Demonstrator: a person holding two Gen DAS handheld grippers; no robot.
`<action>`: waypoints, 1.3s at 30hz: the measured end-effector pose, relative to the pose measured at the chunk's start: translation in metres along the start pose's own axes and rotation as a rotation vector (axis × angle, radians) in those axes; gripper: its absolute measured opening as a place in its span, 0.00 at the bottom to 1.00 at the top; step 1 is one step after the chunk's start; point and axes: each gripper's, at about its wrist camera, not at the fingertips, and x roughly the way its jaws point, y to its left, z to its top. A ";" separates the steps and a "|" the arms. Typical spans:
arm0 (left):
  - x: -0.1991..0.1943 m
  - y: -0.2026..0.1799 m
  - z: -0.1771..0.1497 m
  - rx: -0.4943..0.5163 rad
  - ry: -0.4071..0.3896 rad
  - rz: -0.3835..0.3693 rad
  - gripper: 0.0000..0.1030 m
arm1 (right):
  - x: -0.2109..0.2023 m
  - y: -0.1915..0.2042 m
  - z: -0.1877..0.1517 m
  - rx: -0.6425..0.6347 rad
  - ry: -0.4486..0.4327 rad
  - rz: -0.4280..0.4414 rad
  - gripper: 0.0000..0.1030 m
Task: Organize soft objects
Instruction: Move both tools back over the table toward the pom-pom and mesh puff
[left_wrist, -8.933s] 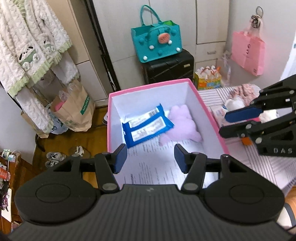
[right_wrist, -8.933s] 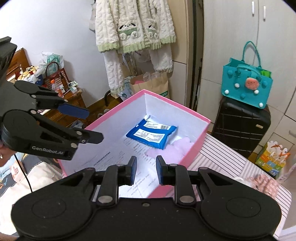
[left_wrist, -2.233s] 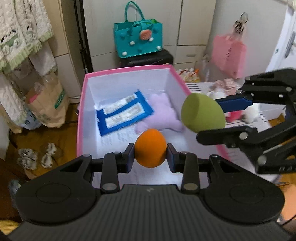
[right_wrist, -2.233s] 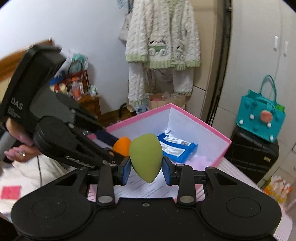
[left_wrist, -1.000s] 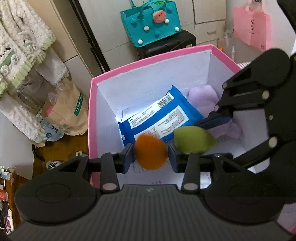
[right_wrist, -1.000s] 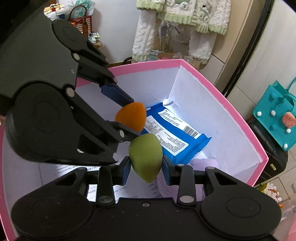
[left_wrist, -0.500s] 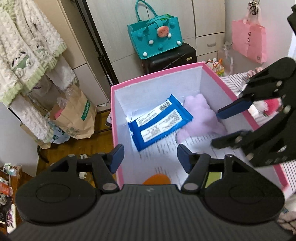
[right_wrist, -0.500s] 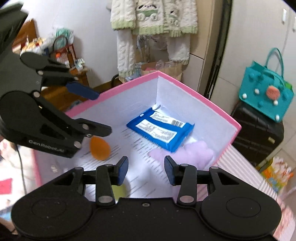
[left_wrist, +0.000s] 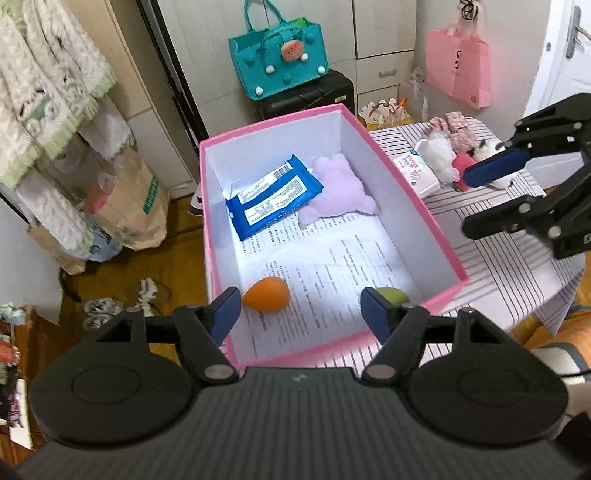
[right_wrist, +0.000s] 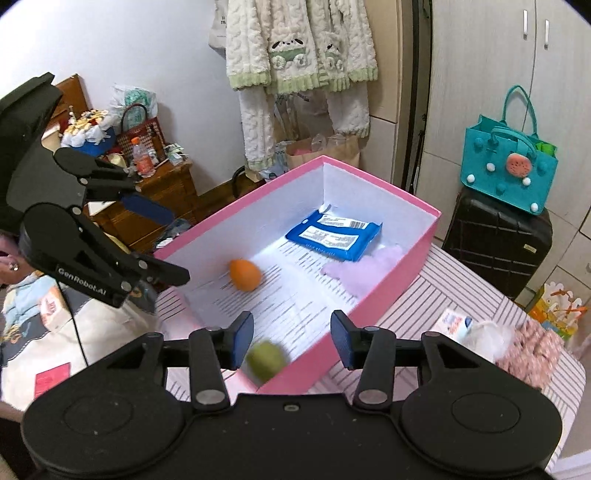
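Two sponges: we see an orange sponge (left_wrist: 266, 295) and a green sponge (left_wrist: 391, 295) lying loose on the printed paper (left_wrist: 332, 258) that lines the pink box (left_wrist: 406, 184).
Orange sponge: near the box's left wall, at the near end, touching neither gripper.
Green sponge: in the near right corner, partly hidden behind our left gripper's finger; in the right wrist view it looks blurred (right_wrist: 265, 360).
Left gripper (left_wrist: 301, 312): we hold it above the near end of the box, jaws apart with nothing between them; they have just been opening.
Right gripper (right_wrist: 291, 341): jaws apart and bare; they too have just been opening. In the left wrist view it hangs over the striped tablecloth (left_wrist: 498, 258), to the right of the box (left_wrist: 495, 199).
Far end of box: a blue wipes pack (left_wrist: 273, 195) lies flat, with a lilac plush (left_wrist: 340, 192) touching its right edge.
On the cloth beside the box: a white wipes pack (left_wrist: 415, 171), a white plush (left_wrist: 439, 155) and a pink floral piece (left_wrist: 458, 129), bunched close together.
Behind the box: a teal felt bag (left_wrist: 280, 68) sits on a black suitcase (left_wrist: 306, 98).
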 end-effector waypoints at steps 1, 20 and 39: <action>-0.007 -0.004 -0.002 0.013 -0.007 0.008 0.72 | -0.006 0.001 -0.002 0.000 -0.001 0.000 0.51; -0.052 -0.096 -0.040 0.187 -0.049 -0.036 0.81 | -0.081 0.000 -0.082 0.003 -0.022 -0.054 0.58; -0.024 -0.155 -0.033 0.240 -0.221 -0.183 0.81 | -0.067 -0.036 -0.163 0.002 -0.073 -0.192 0.62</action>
